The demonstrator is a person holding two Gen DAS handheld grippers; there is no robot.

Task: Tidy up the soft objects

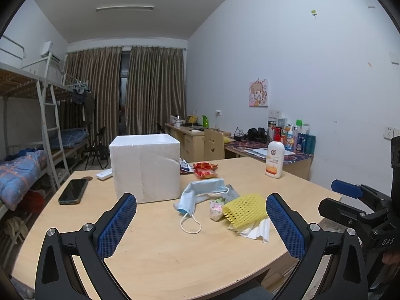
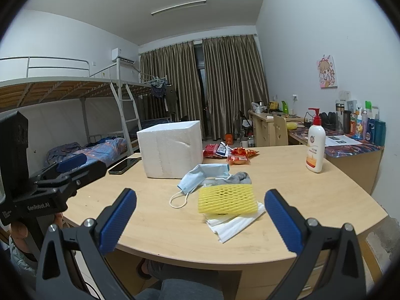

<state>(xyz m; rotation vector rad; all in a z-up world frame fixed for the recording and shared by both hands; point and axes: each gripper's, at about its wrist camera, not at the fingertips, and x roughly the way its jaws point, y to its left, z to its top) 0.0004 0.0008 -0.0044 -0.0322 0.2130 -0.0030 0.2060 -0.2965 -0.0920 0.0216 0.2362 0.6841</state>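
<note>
A white foam box (image 1: 145, 168) (image 2: 172, 150) stands on the round wooden table (image 1: 162, 250) (image 2: 312, 195). In front of it lie a blue face mask (image 1: 197, 195) (image 2: 202, 175), a grey sock (image 1: 231, 191) (image 2: 237, 177), a yellow foam fruit net (image 1: 246, 208) (image 2: 227, 198), white foam sheets (image 1: 257, 231) (image 2: 235, 223) and a small candy packet (image 1: 216, 208). My left gripper (image 1: 201, 225) is open and empty above the near table edge. My right gripper (image 2: 200, 221) is open and empty, just short of the yellow net.
Red snack packets (image 1: 205, 170) (image 2: 237, 156) lie behind the pile. A lotion pump bottle (image 1: 275, 158) (image 2: 316, 147) stands at the right. A phone (image 1: 73, 191) (image 2: 125, 166) and a white remote (image 1: 103, 175) lie left of the box. Bunk beds and desks ring the room.
</note>
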